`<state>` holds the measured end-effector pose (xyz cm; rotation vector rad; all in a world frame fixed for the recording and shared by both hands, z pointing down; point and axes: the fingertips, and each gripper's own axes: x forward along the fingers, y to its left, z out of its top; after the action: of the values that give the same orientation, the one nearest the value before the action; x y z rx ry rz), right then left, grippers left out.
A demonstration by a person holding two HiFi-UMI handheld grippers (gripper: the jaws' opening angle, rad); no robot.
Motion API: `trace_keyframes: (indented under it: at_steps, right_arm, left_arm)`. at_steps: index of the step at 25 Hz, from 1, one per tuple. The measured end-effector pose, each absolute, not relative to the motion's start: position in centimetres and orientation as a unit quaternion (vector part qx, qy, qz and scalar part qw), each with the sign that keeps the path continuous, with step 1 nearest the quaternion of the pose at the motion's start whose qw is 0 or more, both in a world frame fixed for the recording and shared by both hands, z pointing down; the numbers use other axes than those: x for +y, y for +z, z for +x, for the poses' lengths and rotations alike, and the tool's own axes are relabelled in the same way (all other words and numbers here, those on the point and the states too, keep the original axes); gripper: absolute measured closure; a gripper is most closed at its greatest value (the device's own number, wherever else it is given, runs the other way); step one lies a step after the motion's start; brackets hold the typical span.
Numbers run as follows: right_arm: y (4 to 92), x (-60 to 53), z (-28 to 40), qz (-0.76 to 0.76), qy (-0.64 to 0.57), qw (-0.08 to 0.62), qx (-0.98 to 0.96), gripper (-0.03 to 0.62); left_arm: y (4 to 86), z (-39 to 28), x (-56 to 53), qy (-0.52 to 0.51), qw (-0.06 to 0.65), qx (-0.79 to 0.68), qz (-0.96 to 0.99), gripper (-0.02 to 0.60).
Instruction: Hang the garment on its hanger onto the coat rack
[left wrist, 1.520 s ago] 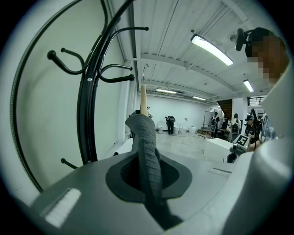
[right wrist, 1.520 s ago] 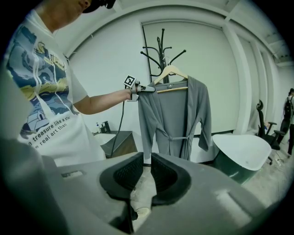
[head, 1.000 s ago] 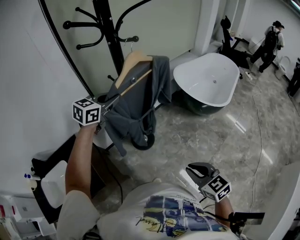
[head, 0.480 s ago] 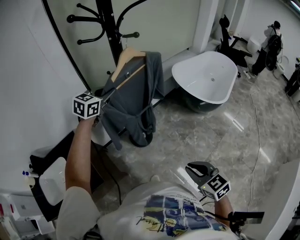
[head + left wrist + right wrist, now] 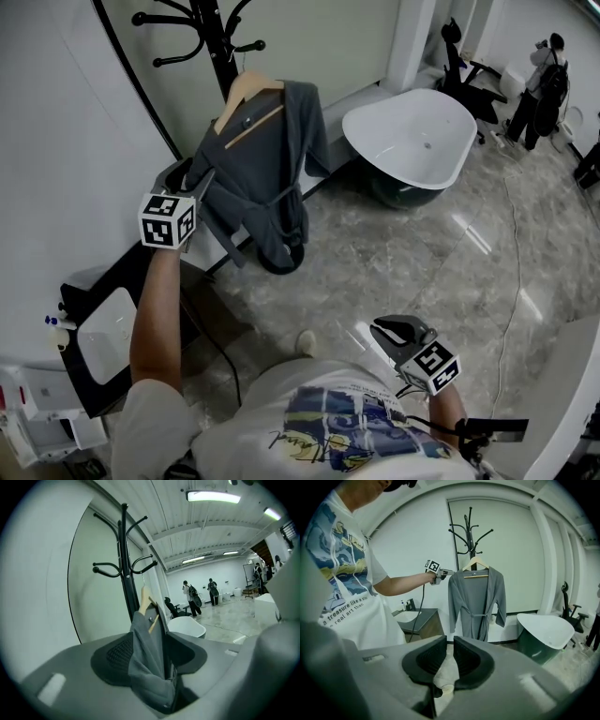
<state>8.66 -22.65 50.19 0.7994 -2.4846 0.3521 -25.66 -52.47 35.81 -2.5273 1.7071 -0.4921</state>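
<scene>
A grey robe (image 5: 262,178) hangs on a wooden hanger (image 5: 246,94), whose hook sits on an arm of the black coat rack (image 5: 211,37). My left gripper (image 5: 187,178) is at the robe's left sleeve. Its jaws are opening, and in the left gripper view they stand wide apart with a fold of the grey robe (image 5: 150,667) loose between them. From the right gripper view the robe (image 5: 476,602) hangs straight below the rack (image 5: 469,531). My right gripper (image 5: 398,330) is held low near my body, far from the rack, jaws close together on nothing.
A white bathtub (image 5: 412,141) stands right of the rack. A dark vanity with a white basin (image 5: 103,347) is at the lower left against the wall. An office chair (image 5: 459,66) and people (image 5: 544,66) are at the far right. A cable crosses the marble floor (image 5: 506,281).
The hanger with the robe has come to hang from the rack. My left gripper's jaws have gone from gripping the sleeve to wide apart, and that hand has dropped slightly.
</scene>
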Motion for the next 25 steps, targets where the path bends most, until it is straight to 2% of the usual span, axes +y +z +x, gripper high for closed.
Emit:
trace_keyframes:
  at_steps: [2,10,25]
  right_arm:
    - [50.5,-21.7,9.3,0.29,0.126,0.256,-0.914,0.552]
    - [50.2,-16.5,10.5,0.267,0.113,0.243,-0.926,0.59]
    - [50.8,-6.4,12.3,0.237,0.102,0.233,-0.938,0.591]
  left_arm:
    - [36.0,-24.1,-49.4,-0.149,0.024,0.55,-0.821,0.37]
    - [39.3,-15.1,-35.1,-0.108,-0.004,0.511,-0.853,0.564]
    - [46.3,0.2,-12.8,-0.117,-0.082,0.391,-0.909,0.579]
